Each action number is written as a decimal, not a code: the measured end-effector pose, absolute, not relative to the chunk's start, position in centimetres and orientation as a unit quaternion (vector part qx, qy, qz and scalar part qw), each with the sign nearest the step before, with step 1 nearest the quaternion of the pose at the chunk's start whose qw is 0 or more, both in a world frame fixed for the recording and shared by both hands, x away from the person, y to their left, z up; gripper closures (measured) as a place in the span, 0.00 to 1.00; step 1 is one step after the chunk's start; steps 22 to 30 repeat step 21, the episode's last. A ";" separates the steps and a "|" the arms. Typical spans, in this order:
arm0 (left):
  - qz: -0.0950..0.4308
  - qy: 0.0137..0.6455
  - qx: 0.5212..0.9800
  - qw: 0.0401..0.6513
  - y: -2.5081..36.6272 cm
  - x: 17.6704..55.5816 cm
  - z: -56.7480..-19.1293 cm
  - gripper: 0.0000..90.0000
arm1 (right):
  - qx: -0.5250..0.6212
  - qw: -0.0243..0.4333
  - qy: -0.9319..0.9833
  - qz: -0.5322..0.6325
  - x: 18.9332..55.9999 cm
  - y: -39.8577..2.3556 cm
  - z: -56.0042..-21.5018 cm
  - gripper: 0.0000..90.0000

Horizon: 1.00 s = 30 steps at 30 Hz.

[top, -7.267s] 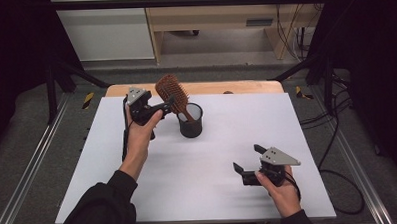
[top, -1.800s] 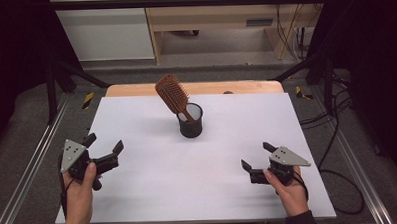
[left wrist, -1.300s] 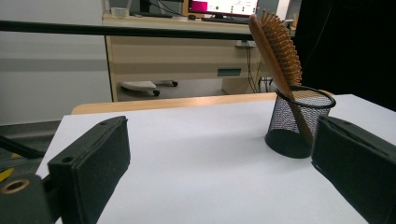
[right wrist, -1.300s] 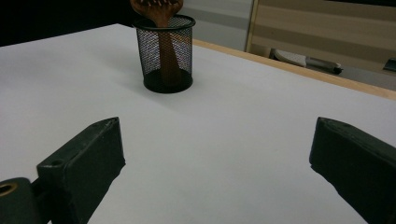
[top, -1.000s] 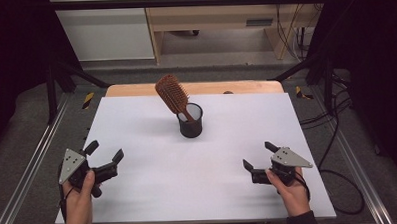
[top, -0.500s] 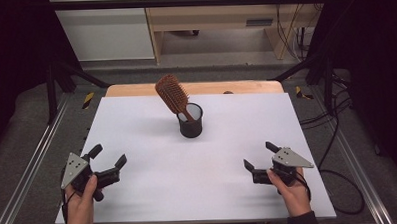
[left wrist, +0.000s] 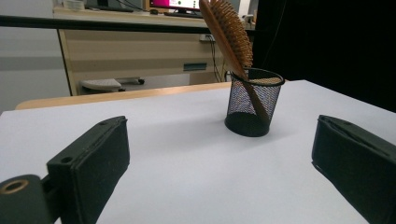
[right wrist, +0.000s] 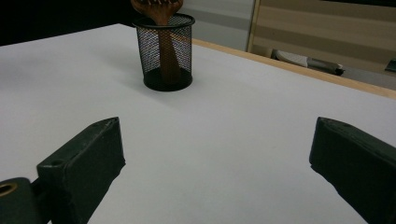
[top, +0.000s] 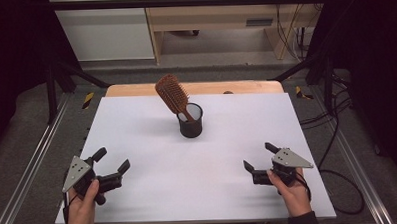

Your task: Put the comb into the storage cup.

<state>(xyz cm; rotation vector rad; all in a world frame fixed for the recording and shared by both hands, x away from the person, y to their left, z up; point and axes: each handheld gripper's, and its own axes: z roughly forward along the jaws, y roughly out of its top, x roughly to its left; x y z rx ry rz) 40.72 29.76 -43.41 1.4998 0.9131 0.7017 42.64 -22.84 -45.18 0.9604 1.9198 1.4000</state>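
While both hand-held grippers are resting at the near edge, a wooden paddle hairbrush (top: 172,94) is standing handle-down in a black wire-mesh cup (top: 190,121) near the middle of the white tabletop (top: 137,124), toward its far side. The brush head is leaning up and to the left in the high view, bristle side showing rows of pale pins; its handle is slanting across the inside of the cup, visible through the mesh in both gripper views. The cup is sitting upright, round, with a solid dark base. No brand, label or legible writing is showing on either item. The left hand-held gripper (top: 108,166) is lying at the near left corner, jaws spread and holding nothing. The right hand-held gripper (top: 258,157) is lying near the right edge, jaws likewise spread and holding nothing. Both are well apart from the cup.
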 end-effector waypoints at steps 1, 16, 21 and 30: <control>0.301 0.391 0.644 0.585 29.7 40.7 -43.4 0.05 | 0.359 0.284 0.718 0.524 42.6 -22.9 -45.2 0.04; 0.294 0.393 0.634 0.597 30.6 39.5 -44.4 0.05 | 0.368 0.273 0.698 0.551 41.9 -25.4 -45.6 0.04; 0.299 0.393 0.629 0.601 30.9 39.5 -44.2 0.05 | 0.367 0.270 0.700 0.550 42.2 -25.2 -45.9 0.04; 0.299 0.393 0.629 0.601 30.9 39.5 -44.2 0.05 | 0.367 0.270 0.700 0.550 42.2 -25.2 -45.9 0.04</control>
